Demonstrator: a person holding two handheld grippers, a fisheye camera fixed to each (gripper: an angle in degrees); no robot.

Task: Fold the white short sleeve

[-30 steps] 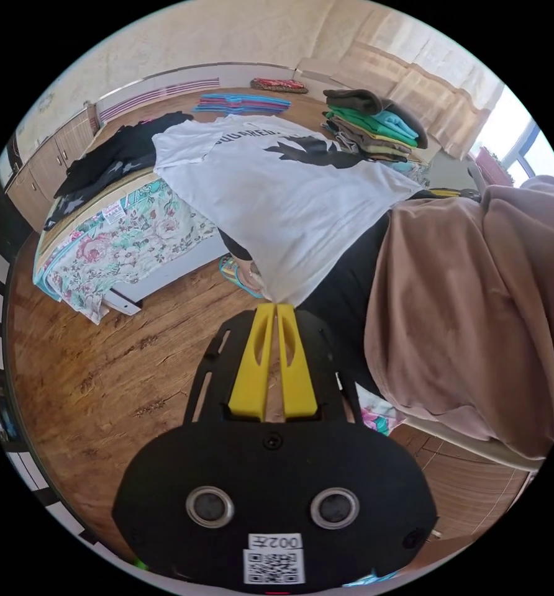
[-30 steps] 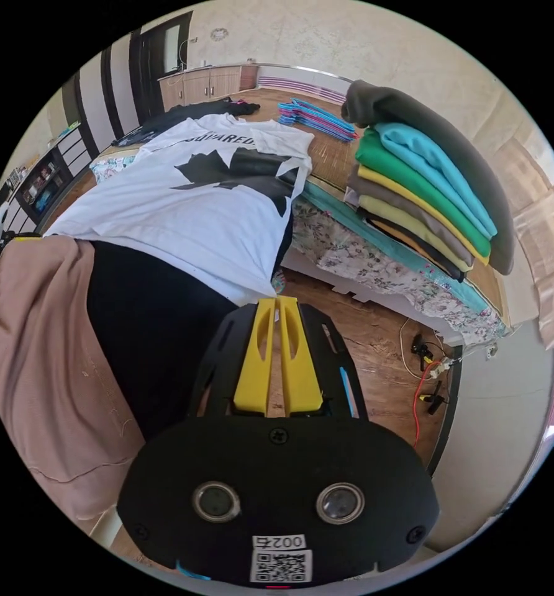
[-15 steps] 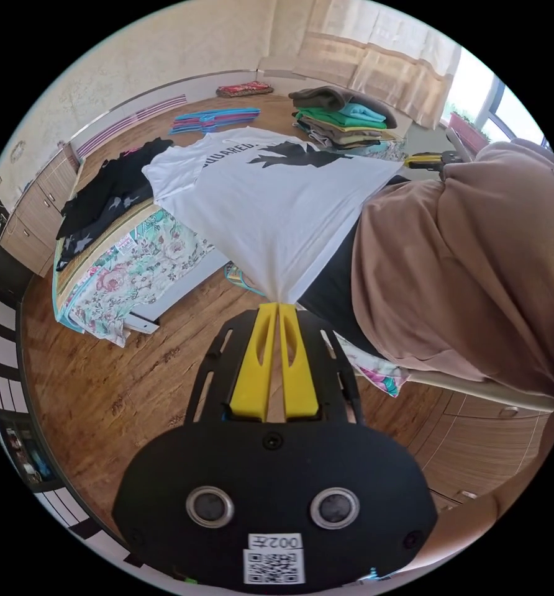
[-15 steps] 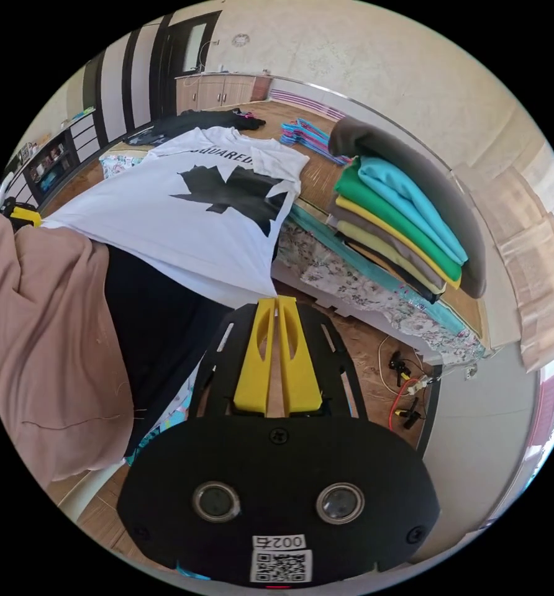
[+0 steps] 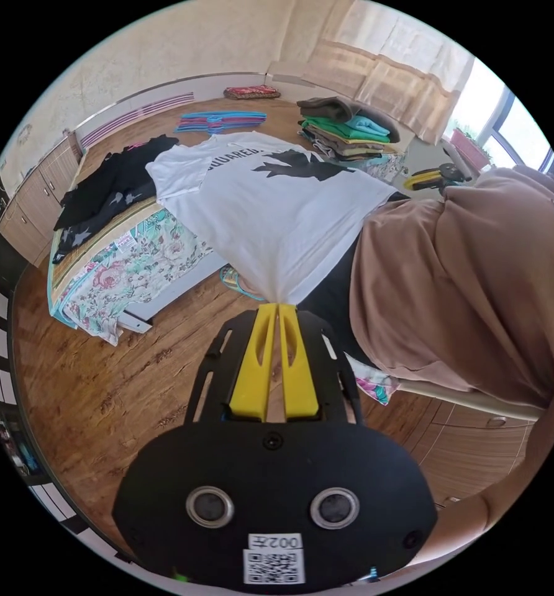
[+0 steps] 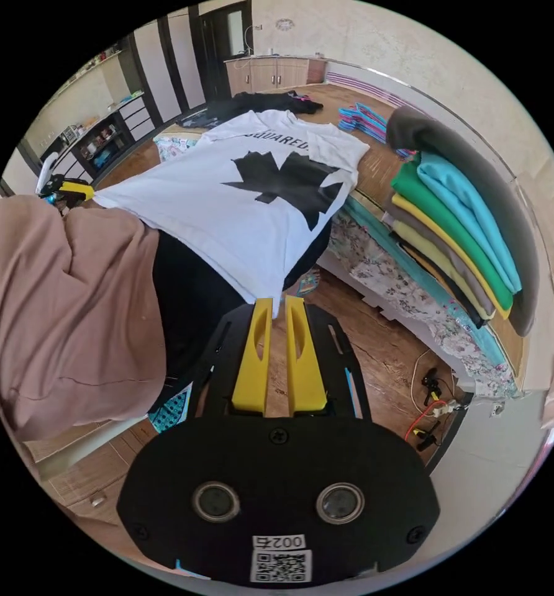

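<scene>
In the left gripper view, a black garment (image 5: 106, 189) lay at the left end of a flower-covered bed (image 5: 122, 267). The white short sleeve (image 5: 271, 198) stretched taut from the bed toward the person. The left gripper (image 5: 276, 305) had its yellow jaws pressed together on one hem corner. To the right rose a stack of folded clothes (image 5: 345, 127). In the right gripper view, the right gripper (image 6: 278, 301) had its jaws slightly apart at the other hem corner; whether they pinched it could not be told.
</scene>
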